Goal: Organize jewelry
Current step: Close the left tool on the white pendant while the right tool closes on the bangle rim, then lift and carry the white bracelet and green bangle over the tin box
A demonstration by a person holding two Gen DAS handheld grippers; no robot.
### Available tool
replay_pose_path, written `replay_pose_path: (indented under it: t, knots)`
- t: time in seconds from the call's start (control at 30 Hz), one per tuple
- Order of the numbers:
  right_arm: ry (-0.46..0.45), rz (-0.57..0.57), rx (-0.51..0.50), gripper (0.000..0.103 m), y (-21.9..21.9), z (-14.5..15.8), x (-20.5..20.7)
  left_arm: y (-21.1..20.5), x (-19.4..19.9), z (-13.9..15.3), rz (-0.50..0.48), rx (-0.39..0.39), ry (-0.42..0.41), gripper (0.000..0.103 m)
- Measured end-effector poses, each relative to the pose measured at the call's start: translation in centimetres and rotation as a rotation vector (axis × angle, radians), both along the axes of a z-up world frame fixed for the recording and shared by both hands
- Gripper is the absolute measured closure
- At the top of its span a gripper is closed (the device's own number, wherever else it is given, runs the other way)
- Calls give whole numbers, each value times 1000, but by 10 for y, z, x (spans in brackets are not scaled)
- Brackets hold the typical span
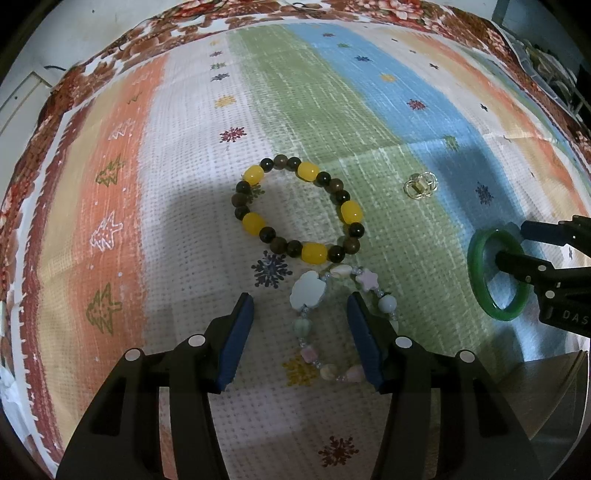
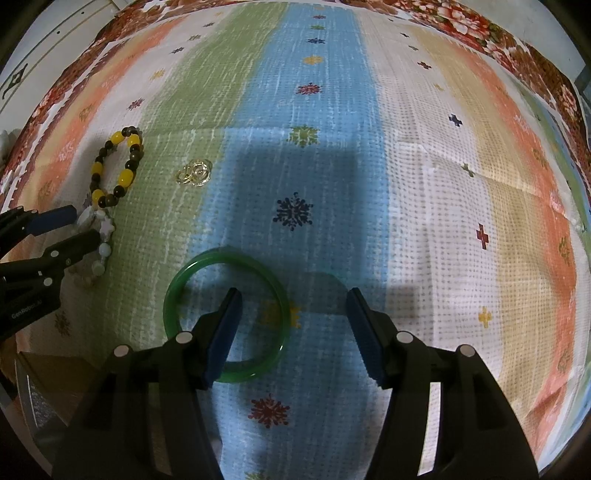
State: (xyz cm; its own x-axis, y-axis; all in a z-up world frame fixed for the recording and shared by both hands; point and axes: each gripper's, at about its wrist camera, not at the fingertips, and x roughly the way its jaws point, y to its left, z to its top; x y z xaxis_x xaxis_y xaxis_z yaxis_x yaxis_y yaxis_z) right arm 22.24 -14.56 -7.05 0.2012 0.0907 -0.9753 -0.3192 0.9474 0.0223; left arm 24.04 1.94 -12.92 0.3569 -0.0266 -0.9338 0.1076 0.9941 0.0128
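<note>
- The left gripper (image 1: 300, 341) is seen open above the striped cloth (image 1: 155, 206); the pastel bracelet (image 1: 309, 293) lies flat between its pads, which do not press on it, and its right-hand side is partly hidden by one finger.
- The right gripper (image 2: 293, 334) is likewise open, with nothing gripped; its left finger stands inside the green bangle (image 2: 177, 291), which lies flat on the blue stripe, the other finger outside the ring.
- A grey box corner (image 1: 554, 391) is seen near the bangle, at the cloth's edge.
- Beyond the pastel bracelet, touching it, the yellow and brown bead bracelet (image 1: 255, 174) lies.
- Further off, a small gold clasp (image 1: 420, 185) is found between the bracelets and the bangle.
- A floral cover (image 2: 472, 22) borders the far side.
</note>
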Motion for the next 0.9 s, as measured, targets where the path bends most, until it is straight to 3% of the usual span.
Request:
replay_pose_path:
  t: [0.2, 0.3, 0.37, 0.53, 0.9]
  knots:
    - [-5, 35, 3, 58, 7, 2, -6, 0, -1, 1, -12, 0, -5, 59]
    - [-4, 48, 9, 65, 8, 2, -7, 0, 0, 0, -10, 1, -3, 72]
    - [-2, 53, 11, 69, 8, 2, -8, 1, -1, 1, -10, 2, -4, 87]
    - [3, 52, 23, 92, 7, 2, -7, 2, -1, 1, -9, -5, -5, 87]
    - [4, 54, 32, 93, 7, 3, -10, 3, -1, 0, -7, -9, -3, 87]
